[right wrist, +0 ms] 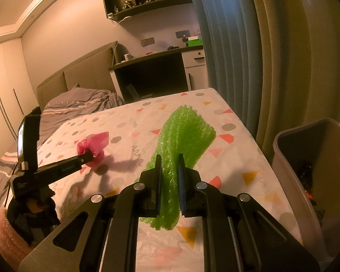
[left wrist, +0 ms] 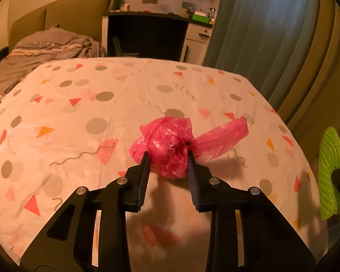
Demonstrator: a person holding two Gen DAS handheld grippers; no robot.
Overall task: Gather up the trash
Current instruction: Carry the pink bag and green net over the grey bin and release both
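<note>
Left hand-held gripper (left wrist: pixel 167 156) clamps the pink bag (left wrist: pixel 170 147); right hand-held gripper (right wrist: pixel 168 158) clamps green foam netting (right wrist: pixel 183 136). Best lifted clear of the bed (left wrist: pixel 79 113), then carried over the bin (right wrist: pixel 306 158) before release.

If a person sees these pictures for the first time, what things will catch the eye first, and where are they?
The pink bag, crumpled and held between the left gripper's fingers over the patterned bed, stands out first. Next comes the green foam net, clamped in the right gripper above the bed's right side. A grey bin stands beside the bed at far right, with dark things inside.
</note>
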